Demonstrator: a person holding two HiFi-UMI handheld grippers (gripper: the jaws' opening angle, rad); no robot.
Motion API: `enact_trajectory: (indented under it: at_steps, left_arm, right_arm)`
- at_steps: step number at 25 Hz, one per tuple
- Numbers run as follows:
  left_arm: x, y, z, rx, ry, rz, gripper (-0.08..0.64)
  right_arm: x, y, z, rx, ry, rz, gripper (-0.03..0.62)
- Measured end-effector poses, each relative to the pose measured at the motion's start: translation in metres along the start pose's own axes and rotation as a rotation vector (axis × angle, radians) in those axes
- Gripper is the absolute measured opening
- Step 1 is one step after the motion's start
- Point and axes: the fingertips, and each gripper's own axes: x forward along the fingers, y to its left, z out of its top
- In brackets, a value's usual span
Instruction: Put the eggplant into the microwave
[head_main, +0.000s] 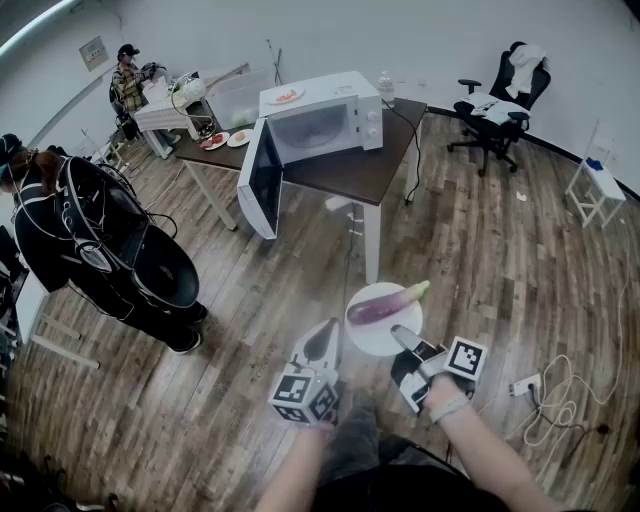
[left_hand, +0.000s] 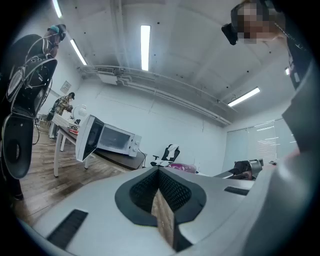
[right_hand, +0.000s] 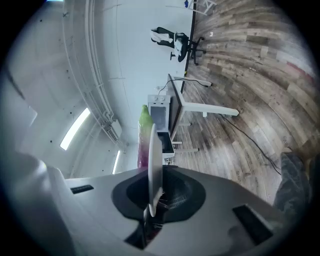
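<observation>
A purple eggplant (head_main: 388, 301) with a green stem lies on a white plate (head_main: 375, 335). My right gripper (head_main: 402, 337) is shut on the plate's near rim and holds it above the wooden floor. In the right gripper view the plate (right_hand: 154, 159) shows edge-on between the jaws, with the eggplant (right_hand: 143, 137) behind it. My left gripper (head_main: 322, 341) hangs beside the plate, shut and holding nothing; its jaws (left_hand: 160, 192) meet in a narrow V. The white microwave (head_main: 322, 124) stands on a dark table ahead, its door (head_main: 260, 180) swung open to the left. It also shows as the microwave (left_hand: 111, 139) in the left gripper view.
The dark table (head_main: 372, 172) has white legs and a cable trailing off its right side. A person in black (head_main: 85, 235) stands at the left. An office chair (head_main: 497, 103) is at the back right, a white stool (head_main: 597, 187) at far right, a power strip (head_main: 524, 384) on the floor.
</observation>
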Motion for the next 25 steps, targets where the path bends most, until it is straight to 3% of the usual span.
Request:
enact_trajectory:
  at_steps: [10, 25]
  left_arm:
    - [0.044, 0.007, 0.002, 0.039, -0.016, 0.016, 0.0]
    - [0.12, 0.059, 0.014, 0.003, 0.007, 0.035, 0.0]
  right_arm:
    - [0.021, -0.008, 0.032, -0.006, 0.001, -0.014, 0.021]
    - [0.098, 0.002, 0.088, 0.002, 0.017, 0.0, 0.023]
